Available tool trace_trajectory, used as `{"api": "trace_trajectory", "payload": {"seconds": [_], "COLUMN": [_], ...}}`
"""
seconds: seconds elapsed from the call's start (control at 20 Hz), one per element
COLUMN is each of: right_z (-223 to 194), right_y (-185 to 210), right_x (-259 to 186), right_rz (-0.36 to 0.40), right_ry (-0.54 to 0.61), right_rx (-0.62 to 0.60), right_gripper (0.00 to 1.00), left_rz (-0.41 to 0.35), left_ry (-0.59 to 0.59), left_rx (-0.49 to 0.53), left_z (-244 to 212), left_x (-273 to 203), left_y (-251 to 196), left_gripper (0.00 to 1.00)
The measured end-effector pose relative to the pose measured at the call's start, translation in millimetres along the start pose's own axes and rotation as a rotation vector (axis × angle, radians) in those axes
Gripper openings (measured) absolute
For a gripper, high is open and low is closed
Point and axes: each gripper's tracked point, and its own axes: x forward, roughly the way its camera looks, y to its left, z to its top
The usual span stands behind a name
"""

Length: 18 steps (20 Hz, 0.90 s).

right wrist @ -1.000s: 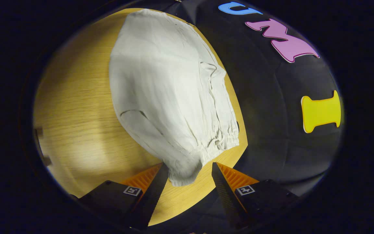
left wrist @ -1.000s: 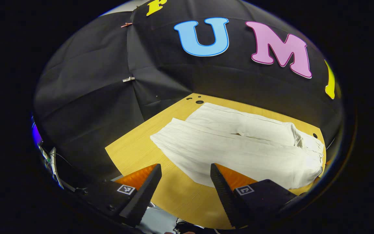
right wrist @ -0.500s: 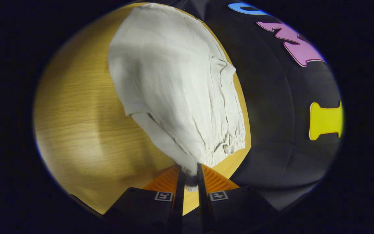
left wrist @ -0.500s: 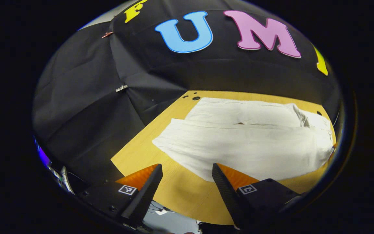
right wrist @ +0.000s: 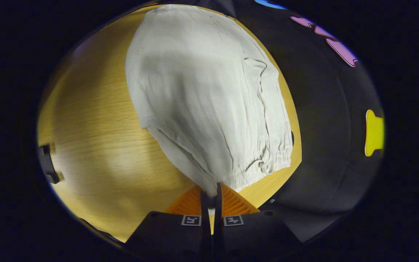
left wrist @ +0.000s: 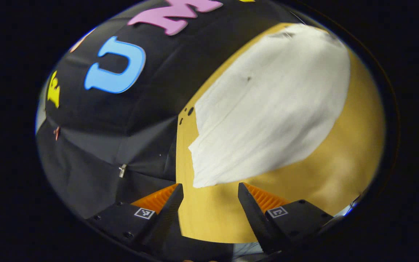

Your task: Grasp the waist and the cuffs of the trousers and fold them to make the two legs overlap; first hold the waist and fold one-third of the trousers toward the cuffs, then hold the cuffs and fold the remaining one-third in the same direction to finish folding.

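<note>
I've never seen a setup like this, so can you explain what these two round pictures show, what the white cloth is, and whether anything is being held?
A person holds a two-finger gripper in each hand, and each carries a fisheye camera looking along its own fingers. On the pale wooden table lies a pair of white cloth trousers. In the right gripper view, the right gripper is shut on the trousers' gathered waist edge. In the left gripper view, the left gripper is open just short of the trousers' other end, touching nothing.

Light wood surface (right wrist: 96, 153) with a bright glare patch, black cloth wall (left wrist: 122, 123) wrapping round behind it.
</note>
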Motion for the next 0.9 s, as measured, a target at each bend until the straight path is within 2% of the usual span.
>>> {"api": "trace_trajectory", "payload": {"seconds": [0.1, 0.2, 0.3, 0.35, 0.4, 0.55, 0.65, 0.7, 0.75, 0.9], "right_z": [0, 0, -1, 0, 0, 0, 1, 1, 1, 1], "right_y": [0, 0, 1, 1, 2, 3, 3, 3, 3, 3], "right_x": [1, 1, 1, 0, -1, -2, -2, -2, -2, -2], "right_rz": [0.016, 0.012, 0.007, 0.003, -0.001, -0.016, -0.018, -0.018, -0.019, -0.029], "right_ry": [0.015, 0.028, 0.036, 0.037, 0.037, 0.032, 0.032, 0.031, 0.03, 0.024], "right_rx": [-0.022, -0.049, -0.069, -0.077, -0.082, -0.11, -0.113, -0.112, -0.112, -0.124], "right_gripper": [0.07, 0.07, 0.07, 0.07, 0.07, 0.07, 0.07, 0.07, 0.07, 0.07], "left_rz": [-0.027, -0.082, -0.208, -0.227, -0.23, -0.255, -0.293, -0.298, -0.301, -0.306], "left_ry": [-0.016, -0.031, -0.037, -0.046, -0.083, -0.121, -0.122, -0.127, -0.12, -0.094], "left_rx": [0.158, 0.26, 0.365, 0.427, 0.502, 0.588, 0.629, 0.645, 0.656, 0.659], "left_z": [-8, -13, -16, -13, -2, 22, 25, 29, 28, 26], "left_x": [23, 30, 54, 55, 64, 75, 81, 86, 90, 98], "left_y": [0, -8, -28, -29, -27, -30, -31, -33, -34, -37], "left_gripper": [0.96, 0.96, 0.96, 0.96, 0.91, 0.84, 0.72, 0.55, 0.51, 0.21]}}
